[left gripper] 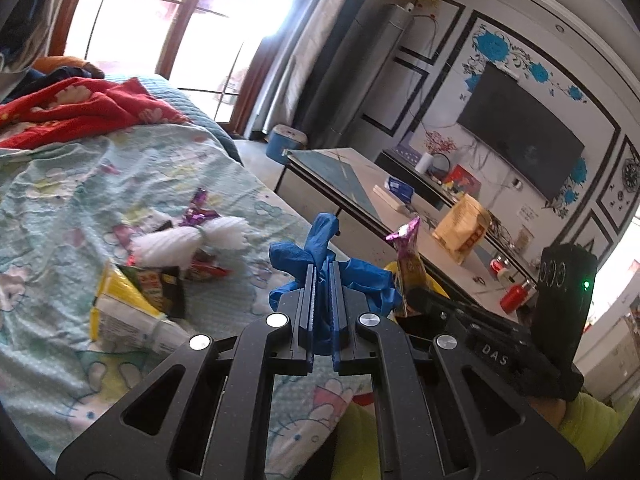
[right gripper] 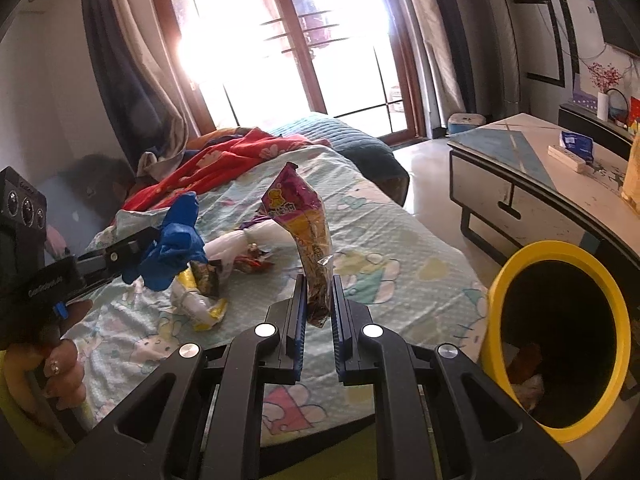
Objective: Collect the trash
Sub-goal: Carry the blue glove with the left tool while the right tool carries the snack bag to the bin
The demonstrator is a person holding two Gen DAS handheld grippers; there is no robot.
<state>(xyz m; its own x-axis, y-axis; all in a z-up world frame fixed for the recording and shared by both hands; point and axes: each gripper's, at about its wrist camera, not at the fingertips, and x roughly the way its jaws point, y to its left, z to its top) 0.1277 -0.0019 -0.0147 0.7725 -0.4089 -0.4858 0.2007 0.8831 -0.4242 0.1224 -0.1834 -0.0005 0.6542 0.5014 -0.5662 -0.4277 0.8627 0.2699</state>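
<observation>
Blue glove point(left gripper: 320, 256) between left claw point(left gripper: 323, 280)

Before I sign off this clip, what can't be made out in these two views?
- Yellow bin: contents, right wrist view; the dark interior hides most of them, and the left wrist view shows almost none of the bin.
- Purple snack wrapper: print too blurred to read.
- Blue glove: its lower part, hidden between the left claw fingers.
- Trash on the bed: labels blurred, pieces overlapping.
- Window: the outside, washed out by glare.
</observation>
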